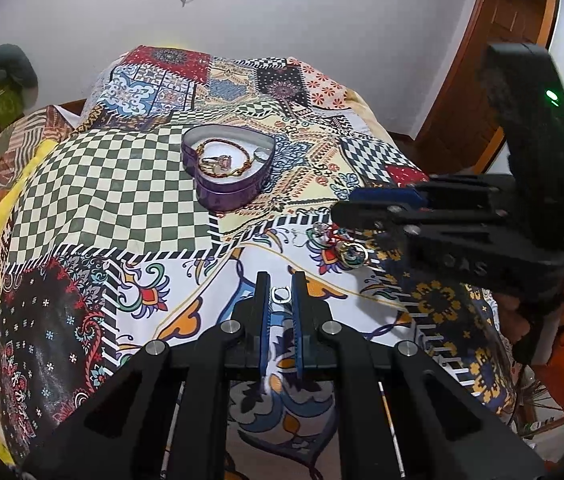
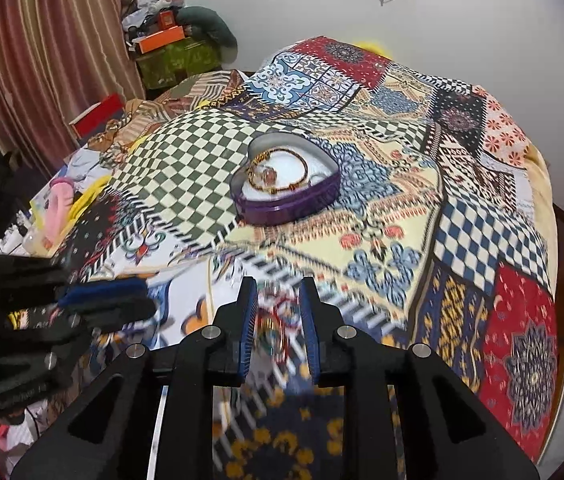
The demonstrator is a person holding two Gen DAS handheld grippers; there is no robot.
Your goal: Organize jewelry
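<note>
Jewelry first: your left claw (image 1: pixel 281 294) is clamped on a small silver hoop earring (image 1: pixel 281 295). Your right claw (image 2: pixel 279 312) stands slightly apart over a blurred ring and red-threaded piece (image 1: pixel 352 255) on the patchwork bedspread (image 1: pixel 122 184), at two o'clock from the left claw. At twelve o'clock sits the purple heart-shaped tin (image 1: pixel 228 168) holding a gold chain (image 1: pixel 238 160).

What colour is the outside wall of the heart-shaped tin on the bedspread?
Purple; the heart-shaped tin shows it best in the right wrist view.
</note>
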